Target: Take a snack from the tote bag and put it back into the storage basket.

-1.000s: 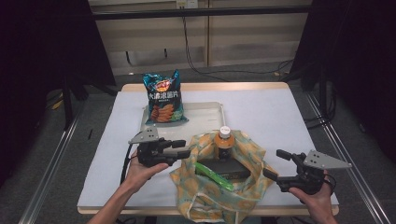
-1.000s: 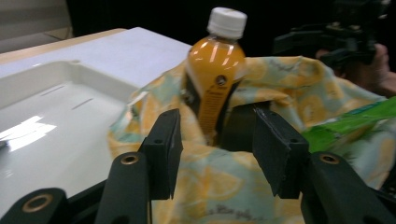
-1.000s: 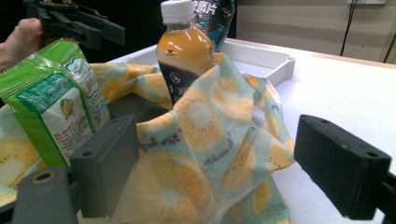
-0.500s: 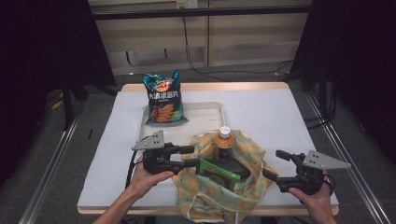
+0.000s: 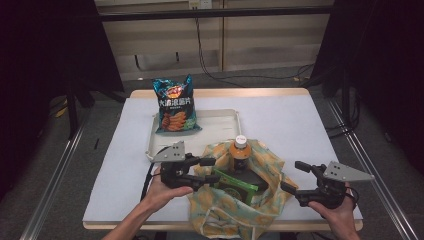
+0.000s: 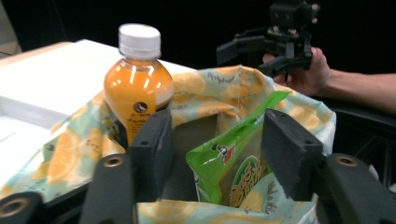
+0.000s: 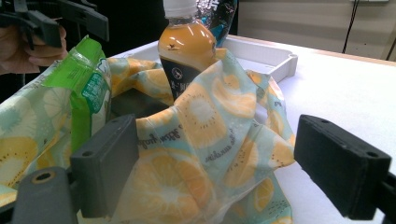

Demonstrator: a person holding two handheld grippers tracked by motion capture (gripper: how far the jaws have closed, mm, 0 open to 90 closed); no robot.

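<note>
Bag [image 5: 260, 200], lemon-printed, holds orange bottle [image 5: 240, 154] and green packet [image 5: 235, 182]; left gripper [image 5: 210, 170] and right gripper [image 5: 295, 176] both released.

The right claw [image 7: 217, 163] stands wide open before a lemon-print bag [image 7: 201, 140] on the white surface [image 7: 345, 88]. An orange juice bottle [image 7: 187, 51] stands inside it beside a green packet [image 7: 86, 88]. Far left, blurred, perhaps the other claw [image 7: 51, 21].

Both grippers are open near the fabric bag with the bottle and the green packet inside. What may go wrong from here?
1. The orange bottle stands upright against the soft fabric bag; pulling the cloth may tip it.
2. The left gripper straddles the green packet and could crush it when closing.
</note>
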